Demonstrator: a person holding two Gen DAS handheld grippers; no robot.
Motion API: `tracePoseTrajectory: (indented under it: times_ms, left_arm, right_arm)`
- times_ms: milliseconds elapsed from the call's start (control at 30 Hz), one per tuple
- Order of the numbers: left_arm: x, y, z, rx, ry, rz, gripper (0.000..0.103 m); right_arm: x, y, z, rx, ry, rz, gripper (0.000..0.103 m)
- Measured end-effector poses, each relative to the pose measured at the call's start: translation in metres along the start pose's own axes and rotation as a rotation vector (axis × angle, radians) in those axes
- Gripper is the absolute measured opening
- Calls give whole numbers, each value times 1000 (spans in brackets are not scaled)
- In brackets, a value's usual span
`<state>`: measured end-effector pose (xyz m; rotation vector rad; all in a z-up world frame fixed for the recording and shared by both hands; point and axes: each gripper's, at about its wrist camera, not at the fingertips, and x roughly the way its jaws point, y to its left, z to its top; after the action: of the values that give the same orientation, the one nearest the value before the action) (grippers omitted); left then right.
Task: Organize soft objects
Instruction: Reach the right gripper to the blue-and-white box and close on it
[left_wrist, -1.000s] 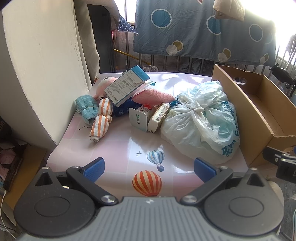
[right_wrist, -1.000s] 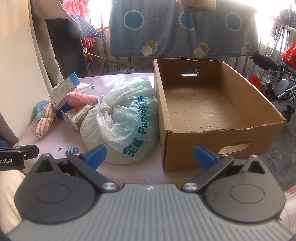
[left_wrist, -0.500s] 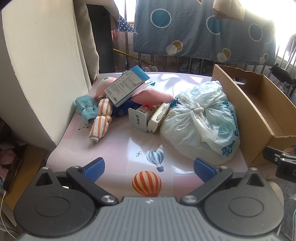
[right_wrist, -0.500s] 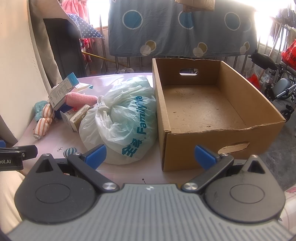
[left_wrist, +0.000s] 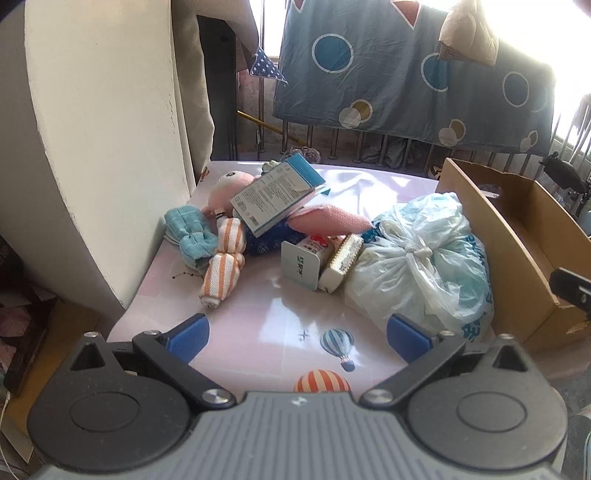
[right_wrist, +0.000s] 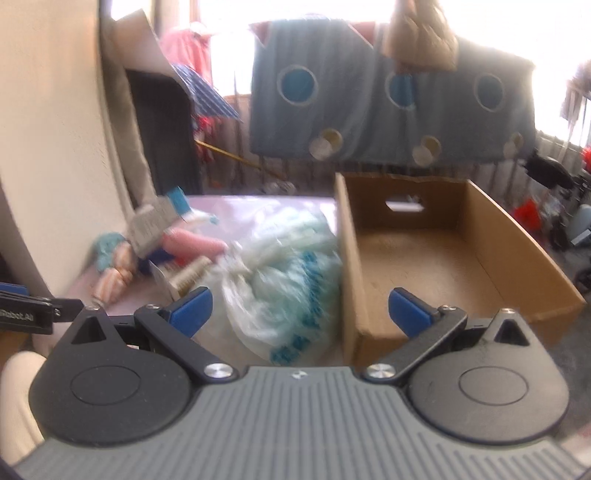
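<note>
A pink plush toy (left_wrist: 229, 186) lies at the table's far left, half covered by a blue-and-white carton (left_wrist: 275, 201). Beside it are a teal cloth (left_wrist: 188, 236) and an orange-striped cloth roll (left_wrist: 223, 267). A knotted white plastic bag (left_wrist: 424, 258) (right_wrist: 280, 273) rests against the open cardboard box (left_wrist: 513, 236) (right_wrist: 436, 266). My left gripper (left_wrist: 297, 334) hangs open over the near table edge, well short of the pile. My right gripper (right_wrist: 299, 312) is open too, just in front of the bag and the box's near corner. The right wrist view is blurred.
Two small cartons (left_wrist: 317, 260) stand between the toy and the bag. A white wall (left_wrist: 92, 147) closes the left side. A blue spotted sheet (left_wrist: 406, 77) hangs on a railing behind the table (left_wrist: 266, 310), whose cover shows balloon prints.
The left gripper has advanced a little toward the pile. The right gripper has moved forward and tilted up toward the bag and box, blurring its view. Both stayed open.
</note>
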<state>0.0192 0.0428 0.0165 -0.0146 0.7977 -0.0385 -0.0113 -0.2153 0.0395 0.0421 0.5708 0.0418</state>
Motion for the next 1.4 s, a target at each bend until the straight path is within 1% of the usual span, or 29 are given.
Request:
tracePoseTrajectory:
  times_ms: [100, 167, 233, 300, 400, 467, 500, 533, 600, 700, 833, 933, 1033, 1167, 1233, 1267, 1333, 1400]
  left_arm:
    - [5, 15, 14, 12, -31, 16, 103]
    - [13, 22, 23, 39, -69, 44, 103]
    - [27, 28, 30, 89, -118, 88, 103]
    - [45, 32, 37, 145, -141, 125, 103]
    - [73, 37, 47, 223, -178, 127, 102]
    - [92, 38, 52, 278, -182, 120, 100]
    - [102, 38, 54, 306, -182, 113, 97]
    - [112, 38, 56, 334, -181, 105, 95]
    - [133, 39, 62, 379, -171, 79, 94]
    - [162, 41, 72, 420, -143, 15, 94]
    - [196, 37, 81, 476, -109, -45, 96]
    - [216, 31, 85, 517, -93, -60, 100]
    - [235, 26, 89, 553, -73, -56, 101]
    - [251, 21, 92, 579, -43, -49, 101]
    - [258, 21, 93, 580, -15, -58, 101]
    - [262, 20, 94, 580, 1, -55, 101]
    - [267, 21, 94, 579, 16, -50, 101]
    - [269, 20, 94, 576, 18, -40, 100]
  right_arm:
    - [10, 6, 18, 33, -49, 119, 102]
    - [27, 12, 34, 78, -53, 203, 102]
    - [50, 18, 49, 120, -44, 283, 102]
    - [76, 25, 65, 158, -15, 348, 102]
    - [122, 38, 86, 227, 38, 448, 102]
    - [158, 49, 96, 284, 88, 498, 102]
    - [175, 53, 100, 310, 115, 517, 102]
    - [193, 58, 103, 333, 140, 527, 101]
    - [224, 69, 106, 373, 182, 543, 98]
    - [273, 85, 107, 418, 257, 554, 93]
    - [329, 100, 98, 463, 348, 557, 88]
    - [358, 104, 90, 496, 389, 559, 84]
    - [378, 106, 83, 532, 417, 561, 79]
    - [391, 100, 76, 569, 449, 586, 71]
    - [397, 100, 72, 582, 460, 602, 62]
    - [399, 101, 71, 589, 464, 609, 60]
    - [404, 102, 68, 600, 470, 618, 48]
    - [407, 100, 66, 615, 473, 628, 44]
